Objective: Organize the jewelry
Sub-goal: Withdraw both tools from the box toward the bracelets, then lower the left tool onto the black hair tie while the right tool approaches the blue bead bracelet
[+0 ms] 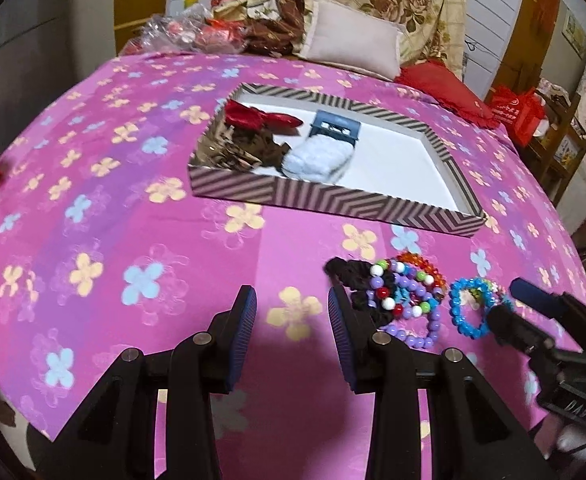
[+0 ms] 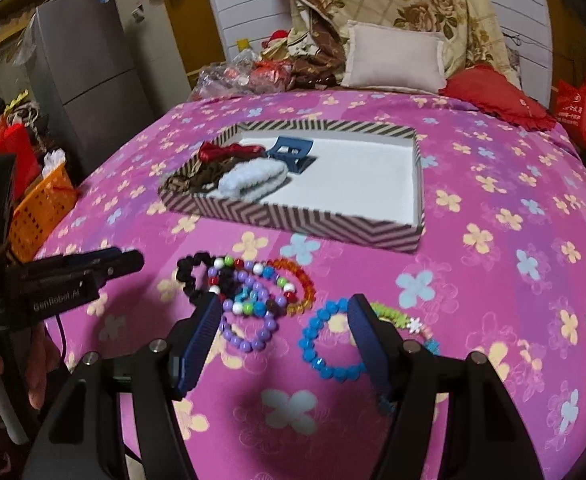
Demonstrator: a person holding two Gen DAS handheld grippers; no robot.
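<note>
- Jewelry lies in a loose cluster on the pink bedspread with printed yellow and blue flowers [image 2: 493,184], near the bed's front edge.
- The tangled heap [image 2: 249,292] mixes a black ruffled fabric scrunchie [image 2: 191,270], a round purple bead bracelet [image 2: 249,338], an orange faceted translucent bead bracelet [image 2: 303,284] and a strand of white, red and green round beads [image 1: 389,300].
- Just to its right lies a bright blue bracelet of knobbly plastic beads [image 2: 321,344], with a green-and-pink bead strand [image 2: 405,320] touching it.
- Beyond the cluster sits a shallow rectangular cardboard box with grey chevron-striped walls and a white floor [image 2: 309,218]; its left part holds a red satin bow [image 2: 217,152], a blue plastic claw clip [image 2: 291,151], a fluffy pale blue scrunchie [image 2: 253,182] and brown patterned fabric [image 2: 189,182]. The right half of its floor is bare.
- The left gripper [image 1: 293,320] tilts downward over bare bedspread, jaws parted and empty; its right finger stands just beside the scrunchie.
- The right gripper [image 2: 283,340] also angles down, released, its ribbed blue pads [image 2: 367,340] straddling the gap between the heap and the blue bracelet, the right pad overlapping that bracelet in view; contact cannot be judged.
- A person's hand [image 2: 33,364] grasps the left tool's handle.
- Open bedspread stretches left and right of the box.
</note>
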